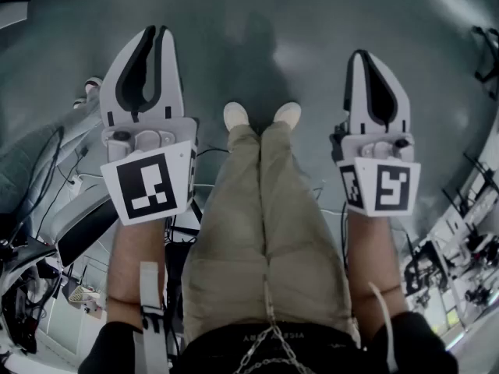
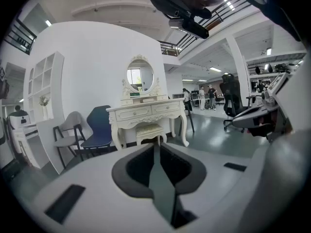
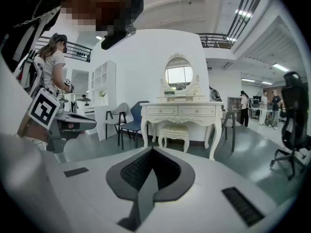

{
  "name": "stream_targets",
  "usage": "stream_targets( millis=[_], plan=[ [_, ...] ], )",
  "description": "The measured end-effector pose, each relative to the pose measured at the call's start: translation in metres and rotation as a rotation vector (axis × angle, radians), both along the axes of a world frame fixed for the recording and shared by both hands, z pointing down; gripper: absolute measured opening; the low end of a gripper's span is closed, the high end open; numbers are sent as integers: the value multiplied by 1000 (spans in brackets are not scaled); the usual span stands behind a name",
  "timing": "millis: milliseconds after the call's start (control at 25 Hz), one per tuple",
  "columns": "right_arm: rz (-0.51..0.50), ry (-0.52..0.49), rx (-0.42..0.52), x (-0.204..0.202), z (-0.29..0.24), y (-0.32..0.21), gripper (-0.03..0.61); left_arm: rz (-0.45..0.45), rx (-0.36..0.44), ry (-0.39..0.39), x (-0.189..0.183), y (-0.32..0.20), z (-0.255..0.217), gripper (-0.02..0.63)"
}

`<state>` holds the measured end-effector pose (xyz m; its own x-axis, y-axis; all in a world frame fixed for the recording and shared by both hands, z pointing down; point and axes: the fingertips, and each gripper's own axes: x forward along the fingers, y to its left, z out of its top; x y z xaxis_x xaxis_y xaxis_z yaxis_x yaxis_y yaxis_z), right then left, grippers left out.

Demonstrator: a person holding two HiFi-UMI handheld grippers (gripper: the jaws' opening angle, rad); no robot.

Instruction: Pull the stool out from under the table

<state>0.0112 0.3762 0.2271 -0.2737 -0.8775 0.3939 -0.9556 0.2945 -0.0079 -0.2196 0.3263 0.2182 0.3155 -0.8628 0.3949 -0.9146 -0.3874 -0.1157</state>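
A small cream stool (image 2: 149, 131) stands tucked between the legs of a white carved dressing table (image 2: 148, 111), several steps ahead across the floor. The right gripper view shows the same stool (image 3: 175, 132) and table (image 3: 182, 111). In the head view my left gripper (image 1: 153, 31) is held out over the floor. Its jaws stand a thin slit apart with nothing between them. My right gripper (image 1: 361, 54) is level with it, pads pressed together and empty. Both are far from the stool.
A grey chair (image 2: 70, 130) and a blue chair (image 2: 99, 127) stand left of the table, beside a white shelf unit (image 2: 46, 96). A black office chair (image 3: 291, 125) is on the right. People stand far back (image 3: 265, 106). Cables and gear line both sides (image 1: 47, 232).
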Motion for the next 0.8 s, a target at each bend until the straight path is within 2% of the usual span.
stream_targets(
  millis=[120,280,520,680,720,760,800],
  plan=[
    [-11,16,5,16,5,13,2,-11,18,25,21,5,3,41],
    [-43,7,-20,20,2,35,2,-20,-31,40,36,22,3,40],
    [-57,-20,-13,37,-9,25,2,-47,38,-5,49,7,-23,41],
    [-173,-47,-45,32,-8,11,6,-94,54,14,53,-4,-26,54],
    [-196,-56,-60,32,-5,7,30,-93,39,21,57,-5,-21,89],
    [-214,-64,-75,31,-1,4,130,-86,20,22,61,-5,-15,133],
    [-226,-68,-88,31,3,1,200,-78,0,20,64,-5,-8,151]
  ],
)
